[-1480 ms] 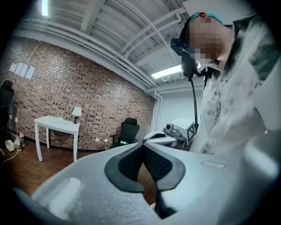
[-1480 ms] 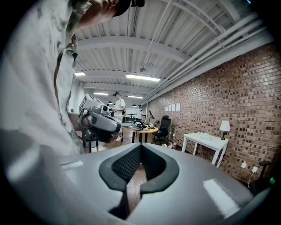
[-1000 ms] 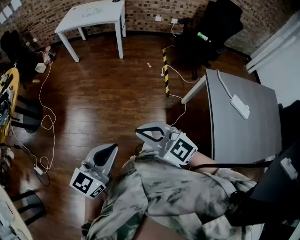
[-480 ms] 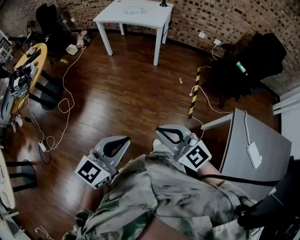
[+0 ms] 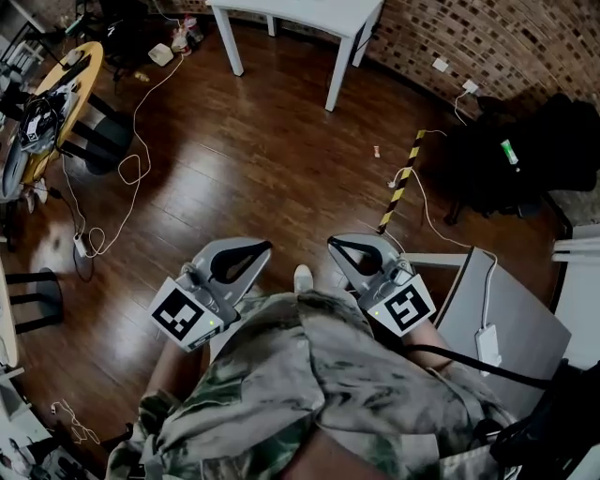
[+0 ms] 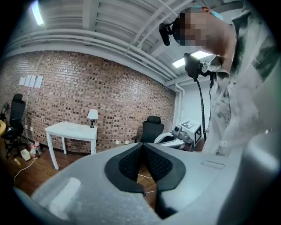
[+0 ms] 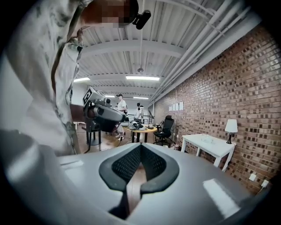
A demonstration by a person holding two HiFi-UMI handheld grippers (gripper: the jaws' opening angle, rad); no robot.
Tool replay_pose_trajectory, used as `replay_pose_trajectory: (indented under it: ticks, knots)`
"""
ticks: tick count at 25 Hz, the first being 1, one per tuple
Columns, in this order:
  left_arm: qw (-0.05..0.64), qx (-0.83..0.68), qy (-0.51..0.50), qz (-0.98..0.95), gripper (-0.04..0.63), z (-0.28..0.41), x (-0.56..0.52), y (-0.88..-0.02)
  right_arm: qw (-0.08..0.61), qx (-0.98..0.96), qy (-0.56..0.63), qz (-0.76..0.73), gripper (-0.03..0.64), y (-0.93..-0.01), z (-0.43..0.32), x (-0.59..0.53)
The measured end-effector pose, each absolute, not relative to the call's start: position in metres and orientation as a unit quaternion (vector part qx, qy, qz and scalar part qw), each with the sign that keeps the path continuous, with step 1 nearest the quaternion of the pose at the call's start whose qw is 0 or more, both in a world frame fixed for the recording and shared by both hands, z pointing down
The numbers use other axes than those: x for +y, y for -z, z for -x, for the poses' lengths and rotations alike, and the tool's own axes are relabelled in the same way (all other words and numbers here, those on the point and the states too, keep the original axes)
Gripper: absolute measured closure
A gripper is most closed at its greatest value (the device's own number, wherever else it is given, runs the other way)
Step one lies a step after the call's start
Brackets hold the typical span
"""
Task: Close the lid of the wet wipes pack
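Left gripper (image 5: 262, 247): clenched, its tips meeting with nothing between them. You hold it close to your body, over the floor (image 5: 262, 159).
Right gripper (image 5: 335, 246): clenched too and empty, level with the left one and just beside it.
Pack: not to be found in any view. A small flat thing (image 6: 72, 128) lies on the white table (image 5: 309, 11) near the lamp (image 6: 92, 115), but it is too small to tell what it is.
Just changed: your view has swung round. The white table has slid from the upper left to the top edge, now cut off there. The grey table (image 5: 511, 323) has dropped to the lower right corner. The yellow round table (image 5: 42, 103) has come in at the left edge. Both grippers have kept their place against your shirt, shut all through.
What that means: you are turning in the room, not working. Neither gripper is near any table edge, and no lid is within reach, so the closing has not begun.
Next, as a judgement: find the pack first and bring it into view. One clenched gripper would do to press the lid down, with the other steadying the pack.
Risk: loose cable (image 5: 127, 173) lies on the floor at your left, so mind your feet as you move.
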State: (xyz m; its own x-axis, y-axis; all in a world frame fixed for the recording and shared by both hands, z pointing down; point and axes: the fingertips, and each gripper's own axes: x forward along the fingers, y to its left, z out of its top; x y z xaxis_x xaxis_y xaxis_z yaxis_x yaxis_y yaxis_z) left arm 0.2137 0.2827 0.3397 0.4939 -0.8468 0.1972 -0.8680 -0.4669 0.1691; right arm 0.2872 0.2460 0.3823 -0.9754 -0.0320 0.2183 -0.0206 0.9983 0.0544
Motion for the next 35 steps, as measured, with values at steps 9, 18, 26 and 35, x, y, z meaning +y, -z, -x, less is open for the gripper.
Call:
replay_pose_trajectory:
  ticks: [9,18,26,35]
  knots:
    - [0.142,-0.487,-0.052,-0.86,0.595,-0.213,0.237,-0.344,0.098,-0.995,0.009,-0.026,0.609,-0.385,-0.283,0.202]
    - [0.122,-0.451,-0.039,-0.883,0.595,-0.167,0.18,-0.348,0.104,-0.992,0.019,-0.064,0.609,-0.379,-0.236,0.15]
    - [0.099,-0.442,-0.027,-0.891,0.595,-0.074,0.126,-0.329,0.128,-0.988,0.057,-0.063,0.609,-0.358,-0.143,0.089]
    - [0.117,-0.467,-0.015,-0.876,0.595,0.026,0.108,-0.351,0.137,-0.987,0.073,-0.049,0.609,-0.362,-0.048,0.058]
